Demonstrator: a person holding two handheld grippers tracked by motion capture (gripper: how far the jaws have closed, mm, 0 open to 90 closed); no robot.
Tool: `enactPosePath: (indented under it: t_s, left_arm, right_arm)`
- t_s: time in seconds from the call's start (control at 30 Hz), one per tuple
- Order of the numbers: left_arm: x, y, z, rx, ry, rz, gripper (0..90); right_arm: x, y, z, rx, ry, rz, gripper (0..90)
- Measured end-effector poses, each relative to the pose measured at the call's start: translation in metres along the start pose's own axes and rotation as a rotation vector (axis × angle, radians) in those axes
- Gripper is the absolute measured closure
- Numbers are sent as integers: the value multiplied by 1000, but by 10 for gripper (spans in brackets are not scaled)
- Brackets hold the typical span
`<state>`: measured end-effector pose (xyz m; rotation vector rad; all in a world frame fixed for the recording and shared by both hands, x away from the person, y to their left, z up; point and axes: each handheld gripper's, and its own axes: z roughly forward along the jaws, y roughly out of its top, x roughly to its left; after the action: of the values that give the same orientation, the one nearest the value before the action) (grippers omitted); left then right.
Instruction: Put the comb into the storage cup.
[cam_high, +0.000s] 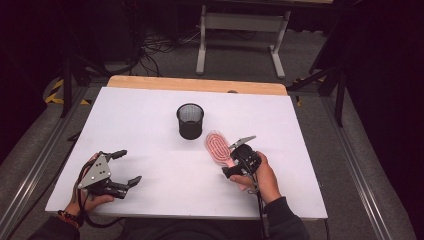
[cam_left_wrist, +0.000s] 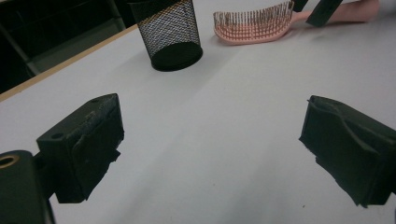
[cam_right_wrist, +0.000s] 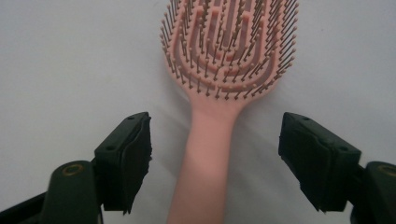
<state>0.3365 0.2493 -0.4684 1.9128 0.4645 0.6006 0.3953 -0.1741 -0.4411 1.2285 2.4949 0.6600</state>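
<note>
Hairbrush (cam_right_wrist: 224, 70) lies flat on worktop (cam_high: 150, 115), at 4 o'clock of mesh cup (cam_high: 190, 121). Right gripper (cam_right_wrist: 215, 154) straddles the handle, jaws apart, no clamp yet. Left gripper (cam_high: 117, 167) idle, jaws apart. Grasp and lift remain.

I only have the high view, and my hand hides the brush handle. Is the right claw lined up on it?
Observer: Yes. In the right gripper view the pink hairbrush lies with its handle between the jaws of the right claw, roughly centred.
Operator: Are the pads touching it yet?
Observer: No. Bare white table shows between the handle and each of the pads.
Operator: Which way do the bristles face?
Observer: Up. The left gripper view shows the bristles standing upright, with the brush's back on the table.
</note>
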Motion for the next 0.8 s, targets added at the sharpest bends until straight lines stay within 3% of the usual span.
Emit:
enactPosePath:
  t_s: [0.13, 0.2, 0.3, 0.5, 0.8]
  left_arm:
    - [-2, 0, 0, 6, 1, 8, 66]
    - [-2, 1, 0, 5, 1, 9, 67]
    - [-2, 1, -1, 3, -6, 1, 67]
    - [-3, 1, 1, 4, -11, -12, 67]
    - [-3, 1, 0, 7, -12, -15, 67]
  right_arm:
    - [0, -1, 8, 12, -24, 3, 371]
    - [-3, -2, 7, -11, -16, 22, 461]
    - [-4, -3, 8, -23, -17, 28, 478]
    - [-7, -5, 8, -62, -23, 27, 673]
    - [-9, -7, 9, -102, -20, -17, 688]
